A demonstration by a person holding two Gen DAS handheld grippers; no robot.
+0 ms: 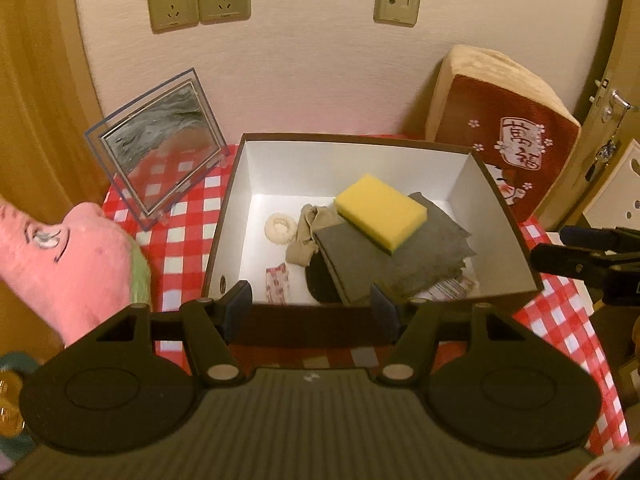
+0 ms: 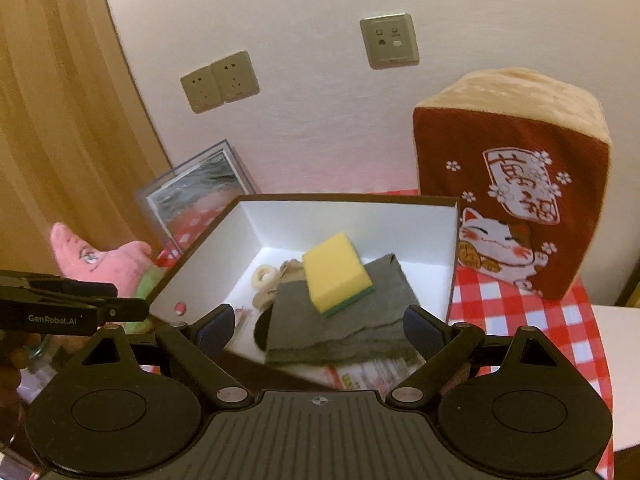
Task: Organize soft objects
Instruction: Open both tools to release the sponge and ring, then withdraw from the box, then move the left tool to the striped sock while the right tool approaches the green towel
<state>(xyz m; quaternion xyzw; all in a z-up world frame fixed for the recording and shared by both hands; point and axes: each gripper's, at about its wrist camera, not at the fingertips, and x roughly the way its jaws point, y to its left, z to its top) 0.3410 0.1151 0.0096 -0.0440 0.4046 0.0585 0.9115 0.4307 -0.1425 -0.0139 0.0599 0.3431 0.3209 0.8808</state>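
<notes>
An open brown box point(image 1: 510, 216) with a white inside stands on the checked table. In it lie a yellow sponge point(image 1: 380, 209) on a grey cloth point(image 1: 404, 258), a beige stocking point(image 1: 310, 234), a cream scrunchie point(image 1: 280, 229) and a dark round item. My left gripper point(image 1: 312, 306) is open and empty at the box's near wall. My right gripper point(image 2: 320, 326) is open and empty over the box's point(image 2: 192, 272) near edge, above the grey cloth point(image 2: 340, 316) and sponge point(image 2: 336, 278). A pink plush point(image 1: 68, 268) lies left of the box; it also shows in the right wrist view point(image 2: 108, 258).
A red lucky-cat cushion point(image 2: 516, 196) leans on the wall right of the box. A clear picture frame point(image 1: 160, 144) stands at the back left. The red-white checked cloth point(image 1: 180, 216) covers the table. Wall sockets point(image 1: 200, 0) are above. A door point(image 1: 616, 92) is at the far right.
</notes>
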